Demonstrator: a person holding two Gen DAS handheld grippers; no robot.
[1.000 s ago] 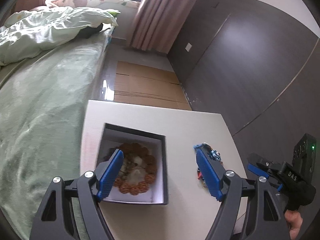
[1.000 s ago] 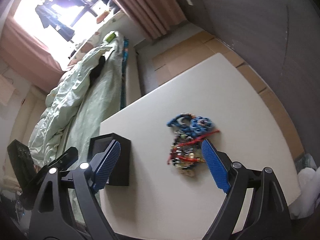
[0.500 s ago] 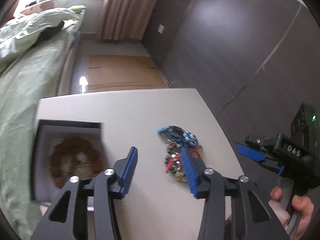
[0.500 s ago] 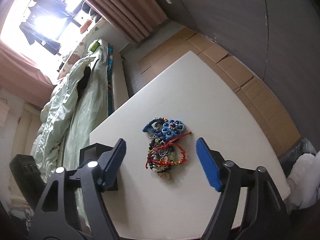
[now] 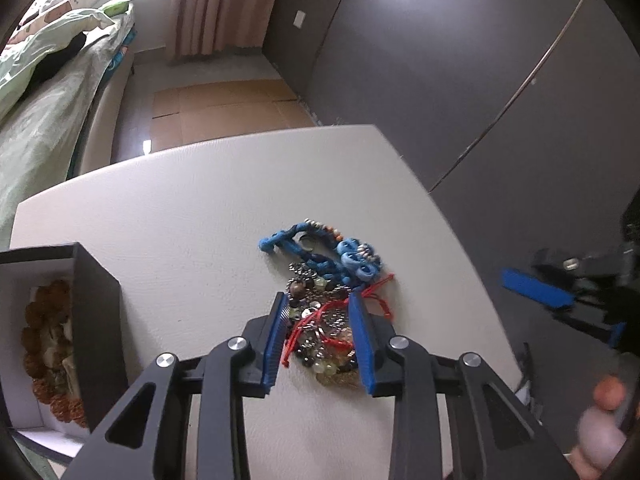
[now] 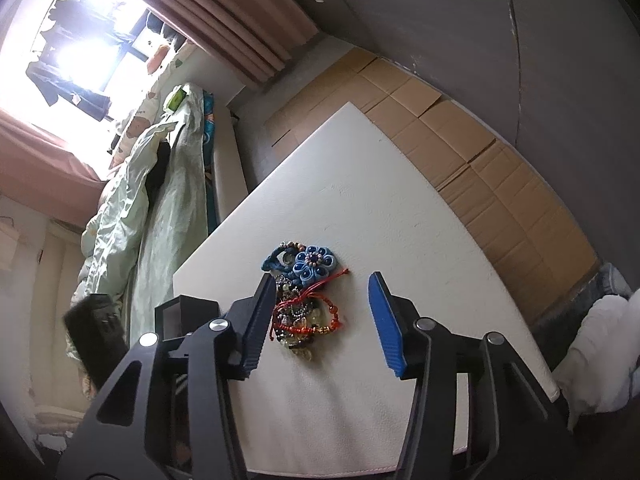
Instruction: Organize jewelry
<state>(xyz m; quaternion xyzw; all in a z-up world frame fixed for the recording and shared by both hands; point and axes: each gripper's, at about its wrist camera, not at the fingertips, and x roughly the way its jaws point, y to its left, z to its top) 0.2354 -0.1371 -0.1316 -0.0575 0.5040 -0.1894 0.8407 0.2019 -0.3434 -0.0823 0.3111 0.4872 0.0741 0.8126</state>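
Straddling tangled pile of beaded bracelets w/ blue fabric flower (image 5: 328,300), centre of white tabletop (image 5: 180,208): left gripper (image 5: 322,316), blue pads partly spread either side of pile, not pinching. Black open box w/ brown bead bracelet inside (image 5: 52,332) at lower left of frame. Right gripper (image 6: 322,300) spread wide, pile (image 6: 306,300) by its left pad.

left gripper (image 5: 322,316): black frame | blue ribbed pads | silver screws
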